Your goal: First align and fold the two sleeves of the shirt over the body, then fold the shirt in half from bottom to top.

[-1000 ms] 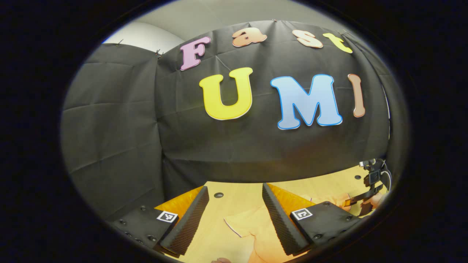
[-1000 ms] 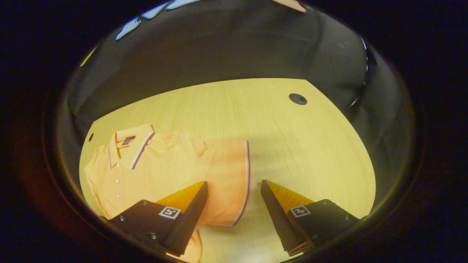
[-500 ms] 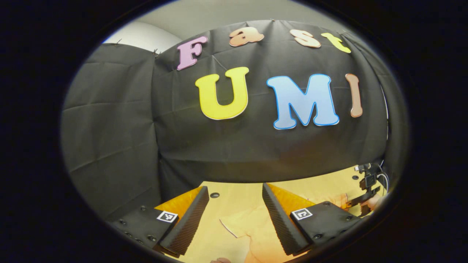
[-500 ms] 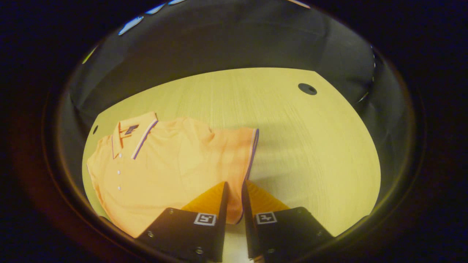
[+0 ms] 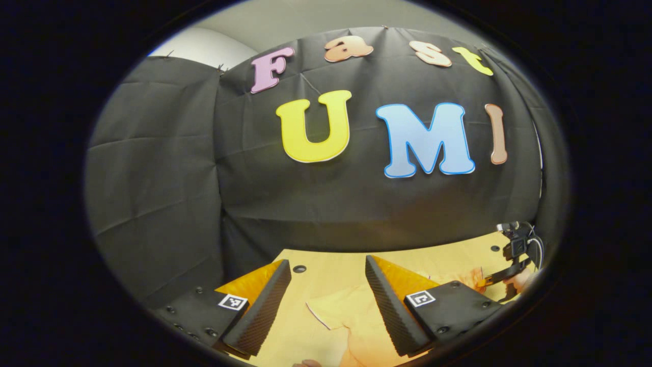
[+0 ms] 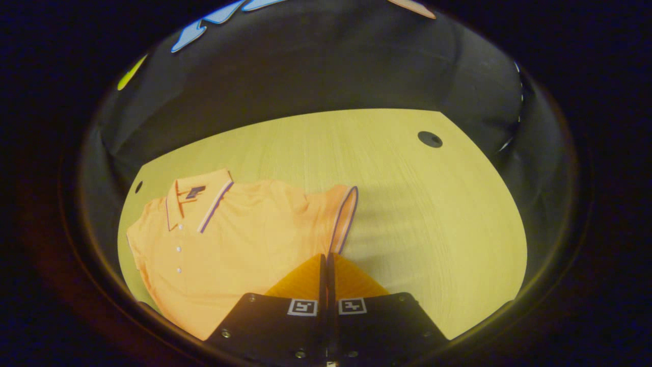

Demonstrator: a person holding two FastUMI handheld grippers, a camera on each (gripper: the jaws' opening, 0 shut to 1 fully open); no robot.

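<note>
While the 2 fingers of the right gripper [image 6: 326, 265] are pressed together at the bottom of the right gripper view, the striped hem of the sleeve [image 6: 342, 219] is pinched between them and lifted off the bench [image 6: 407, 204]. Beyond the fingers, the orange shirt [image 6: 229, 244] is seen lying flat on the bench, with its collar [image 6: 198, 196] toward the far left and a row of small buttons [image 6: 178, 250] running down the placket. A dark round hole [image 6: 430, 138] is set in the bench farther off to the right.

In the left gripper view, the left gripper [image 5: 328, 295] is held above the bench with its fingers spread wide and nothing between them. Just past them, an edge of the shirt [image 5: 341, 313] is seen lying on the bench. Farther off, at the right edge, the right gripper [image 5: 496, 278] and the hand [image 5: 522, 280] holding it are seen.
</note>
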